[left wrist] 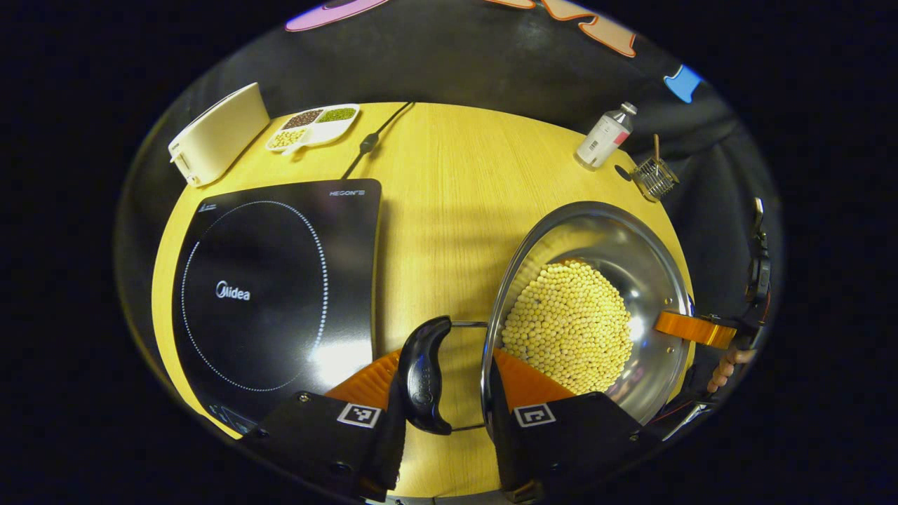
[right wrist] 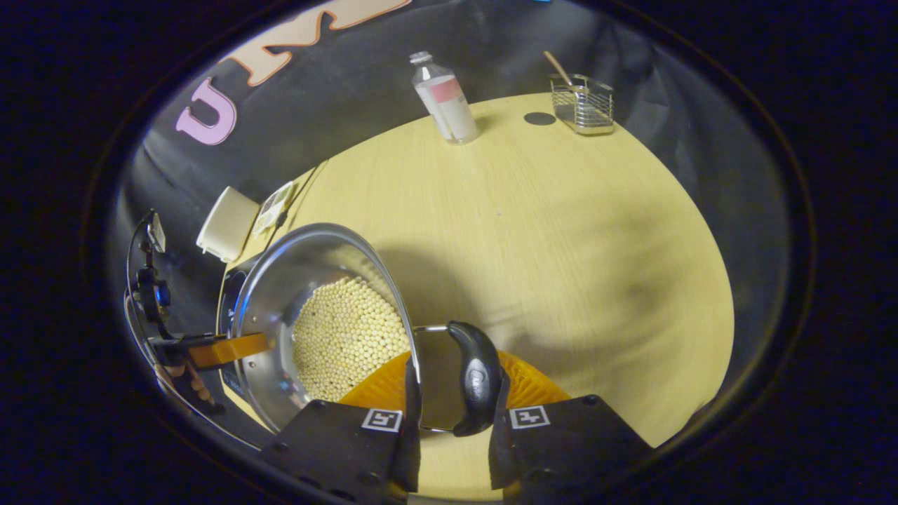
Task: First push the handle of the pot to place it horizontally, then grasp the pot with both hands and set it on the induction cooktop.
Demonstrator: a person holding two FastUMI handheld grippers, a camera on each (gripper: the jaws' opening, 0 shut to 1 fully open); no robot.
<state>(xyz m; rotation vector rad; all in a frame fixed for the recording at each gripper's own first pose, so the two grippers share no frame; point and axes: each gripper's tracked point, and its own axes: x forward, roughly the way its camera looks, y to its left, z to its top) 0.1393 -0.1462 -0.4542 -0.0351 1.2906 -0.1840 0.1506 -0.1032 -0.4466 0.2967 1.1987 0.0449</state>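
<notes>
The pot (left wrist: pixel 596 301), a shiny steel bowl heaped with pale yellow beans (left wrist: pixel 570 335), sits on the wooden table (left wrist: pixel 449 189) just beside the induction cooktop (left wrist: pixel 273 294), not yet on its black glass. It looks heavy with that load, and its polished wall would likely be slippery, so the two black side handles, both lying level, seem the right places to hold; tipping would spill the beans. The left gripper (left wrist: pixel 449 379) straddles the handle (left wrist: pixel 423 375) on the cooktop side, one orange finger outside the grip and the other against the pot's rim, jaws parted around it, not visibly squeezing. The right gripper (right wrist: pixel 456 393) brackets the far handle (right wrist: pixel 476 379) the same way, fingers apart around it. Both tools point in low and level from opposite sides, each held by a hand (left wrist: pixel 726 365) behind it.
</notes>
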